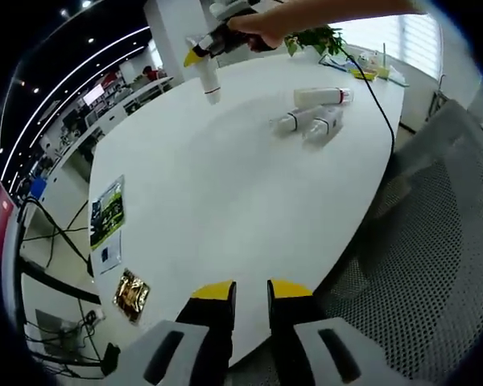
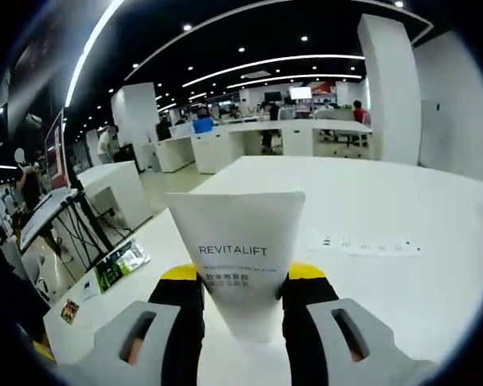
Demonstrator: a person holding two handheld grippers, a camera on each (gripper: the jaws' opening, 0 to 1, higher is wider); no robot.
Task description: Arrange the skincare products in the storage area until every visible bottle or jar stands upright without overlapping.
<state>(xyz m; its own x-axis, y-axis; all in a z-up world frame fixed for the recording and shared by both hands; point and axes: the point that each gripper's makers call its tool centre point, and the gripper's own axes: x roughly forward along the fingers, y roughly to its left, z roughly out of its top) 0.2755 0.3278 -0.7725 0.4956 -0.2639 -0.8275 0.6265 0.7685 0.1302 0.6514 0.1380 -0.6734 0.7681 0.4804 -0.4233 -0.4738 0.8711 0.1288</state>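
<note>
A white REVITALIFT tube (image 2: 237, 257) is held between the yellow-tipped jaws of my right gripper (image 2: 240, 281), which is shut on it. In the left gripper view, a hand holds that right gripper (image 1: 203, 53) over the far part of the white table (image 1: 225, 201). The tube (image 1: 210, 80) hangs down from it, its lower end near the tabletop. Three white bottles lie on their sides at the far right: one (image 1: 322, 96) behind, two (image 1: 294, 121) (image 1: 326, 122) side by side in front. My left gripper (image 1: 251, 293) hovers at the near table edge, open, with nothing between its jaws.
A green leaflet (image 1: 107, 211) and a gold packet (image 1: 131, 295) lie near the table's left edge. A grey mesh chair (image 1: 435, 241) stands on the right. A plant (image 1: 314, 36) and small items sit at the far end. A printed strip (image 2: 370, 244) lies on the table.
</note>
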